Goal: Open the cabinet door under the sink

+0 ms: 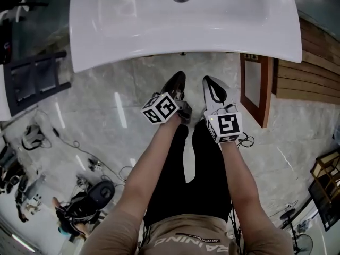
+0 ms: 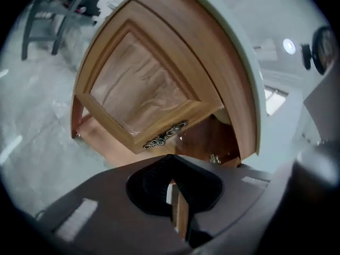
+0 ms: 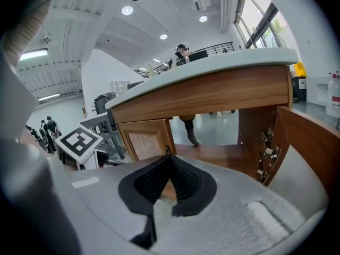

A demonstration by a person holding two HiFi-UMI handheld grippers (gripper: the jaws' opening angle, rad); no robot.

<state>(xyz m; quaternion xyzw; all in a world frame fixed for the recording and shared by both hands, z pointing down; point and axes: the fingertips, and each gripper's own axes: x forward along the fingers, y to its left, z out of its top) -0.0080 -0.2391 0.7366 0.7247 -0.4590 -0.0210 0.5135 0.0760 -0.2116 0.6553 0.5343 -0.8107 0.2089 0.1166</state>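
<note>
head view: left gripper [image 1: 178, 79] and right gripper [image 1: 210, 84] sit side by side at frame centre below the white sink [image 1: 180, 25], both clenched tip to tip with nothing between the jaws. one cabinet door [image 1: 254, 86] stands swung open at centre right. left gripper view: the other door [image 2: 138, 84] fills the upper centre, its ornate metal handle [image 2: 166, 135] just above the jaw tips, not touched.
</note>
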